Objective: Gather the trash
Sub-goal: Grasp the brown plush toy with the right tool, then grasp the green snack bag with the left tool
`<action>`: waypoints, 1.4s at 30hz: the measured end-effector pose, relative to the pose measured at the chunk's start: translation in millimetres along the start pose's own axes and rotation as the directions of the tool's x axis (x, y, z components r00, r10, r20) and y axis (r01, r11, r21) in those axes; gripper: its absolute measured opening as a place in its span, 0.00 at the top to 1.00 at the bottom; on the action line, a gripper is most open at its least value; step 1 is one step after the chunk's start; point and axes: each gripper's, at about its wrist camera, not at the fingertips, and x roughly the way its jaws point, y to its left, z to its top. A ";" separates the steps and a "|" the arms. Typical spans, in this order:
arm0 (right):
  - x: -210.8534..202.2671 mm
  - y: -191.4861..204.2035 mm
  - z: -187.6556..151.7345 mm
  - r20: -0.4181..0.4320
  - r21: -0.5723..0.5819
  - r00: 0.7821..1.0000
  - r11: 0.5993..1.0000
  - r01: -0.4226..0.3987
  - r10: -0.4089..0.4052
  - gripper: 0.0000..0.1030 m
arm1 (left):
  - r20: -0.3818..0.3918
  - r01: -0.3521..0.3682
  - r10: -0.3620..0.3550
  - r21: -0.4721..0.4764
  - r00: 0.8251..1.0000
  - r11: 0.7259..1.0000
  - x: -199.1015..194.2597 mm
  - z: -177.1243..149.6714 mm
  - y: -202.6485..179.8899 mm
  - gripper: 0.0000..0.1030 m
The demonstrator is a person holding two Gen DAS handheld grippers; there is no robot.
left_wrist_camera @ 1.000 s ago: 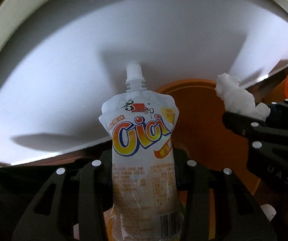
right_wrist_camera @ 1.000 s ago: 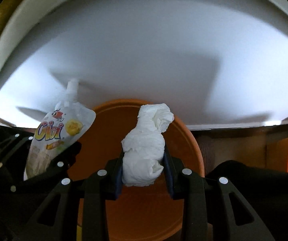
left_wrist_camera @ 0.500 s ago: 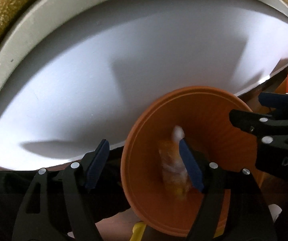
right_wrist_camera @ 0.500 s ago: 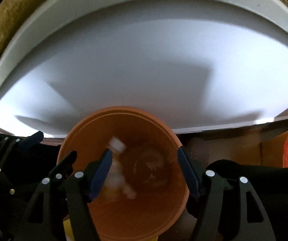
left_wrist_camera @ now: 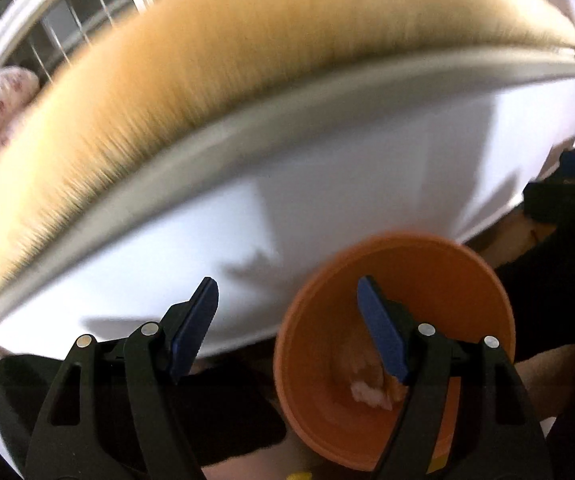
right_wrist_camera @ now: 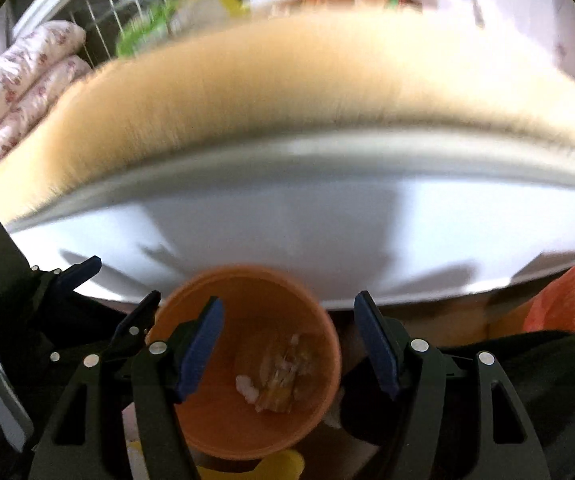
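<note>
White panel [left_wrist_camera: 327, 184] fills mid-frame, hard-edged shadows on it, lit from the front. Above it a pale ledge [right_wrist_camera: 327, 152], then a blurred tan surface [right_wrist_camera: 267, 80]. Window bars [right_wrist_camera: 135, 4] top left; floral bedding [right_wrist_camera: 19, 80] rolled at left edge. Brown floor [right_wrist_camera: 447, 316] below the panel.

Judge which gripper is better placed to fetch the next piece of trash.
Neither clearly: left gripper and right gripper are both open and empty above the round orange plastic bin, where the dropped trash lies. No further trash shows.
</note>
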 end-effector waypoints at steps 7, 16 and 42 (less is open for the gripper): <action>-56.5 -12.7 40.5 0.184 -0.033 0.982 0.999 0.043 -0.036 0.33 | 0.236 -0.066 0.062 0.008 0.970 0.998 -63.0 24.6 12.3 0.20; -35.1 -53.8 125.2 0.244 0.041 0.969 0.999 0.027 -0.037 0.33 | 0.332 -0.063 0.068 -0.027 0.941 0.998 -100.5 54.8 40.7 0.15; 0.1 -54.3 156.5 0.287 0.106 0.953 0.992 0.069 -0.097 0.71 | 0.367 -0.003 -0.056 0.157 0.928 0.988 -67.6 153.0 67.6 0.15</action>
